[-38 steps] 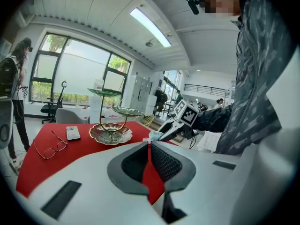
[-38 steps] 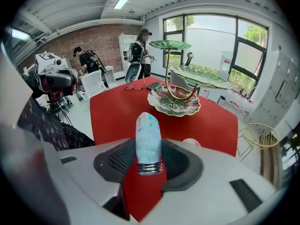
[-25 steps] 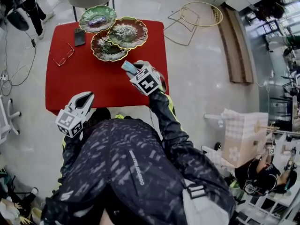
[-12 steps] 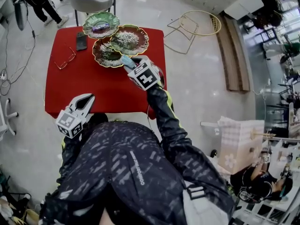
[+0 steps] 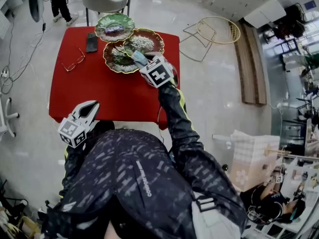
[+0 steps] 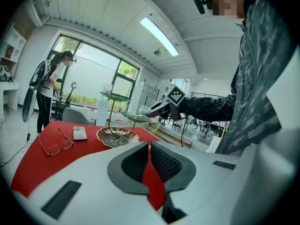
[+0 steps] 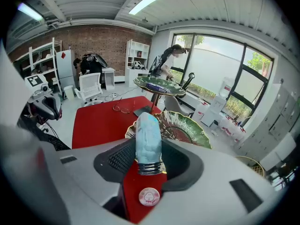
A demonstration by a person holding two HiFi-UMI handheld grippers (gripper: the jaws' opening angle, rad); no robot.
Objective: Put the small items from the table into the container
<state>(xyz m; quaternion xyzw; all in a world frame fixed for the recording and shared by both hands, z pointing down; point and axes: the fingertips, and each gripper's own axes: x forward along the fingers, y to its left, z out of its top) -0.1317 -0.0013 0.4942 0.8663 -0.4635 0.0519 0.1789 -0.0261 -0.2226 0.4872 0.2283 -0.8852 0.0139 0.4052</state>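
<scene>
entry, my two claws and what lies round the tiered dish stand (image 5: 124,44).

- right claw (image 7: 149,146): clamped on a light blue packet (image 7: 148,134), one pad on each long side. the packet's long axis runs straight along the line the claw points. its crimped silver end sits back in the claw's throat and its rounded end sticks out past the tips, slanting down toward the stand.
- packet's place: off the tabletop, held in the air at the near side of the stand, beside the rim of the middle dish (image 5: 144,40) and above the bottom dish (image 5: 115,59). i cannot tell whether its far end touches a rim.
- left claw (image 6: 149,146): jaws together, nothing between the pads. it hangs at the near edge of the red tabletop (image 5: 99,93), well apart from the stand.
- stand: three leaf-shaped dishes on a thin frame. the top dish (image 5: 115,25) is green and holds a small purple item (image 5: 114,29).
- dark phone (image 5: 91,43): flat on the tabletop just left of the stand.
- glasses (image 5: 73,62): on the tabletop, left of the stand and nearer to me than the phone.
- round pink-and-white disc (image 7: 149,197): seen in the right gripper view in the gap under the packet, against the red.
- grey chair (image 5: 104,1): on the floor beyond the stand.
</scene>
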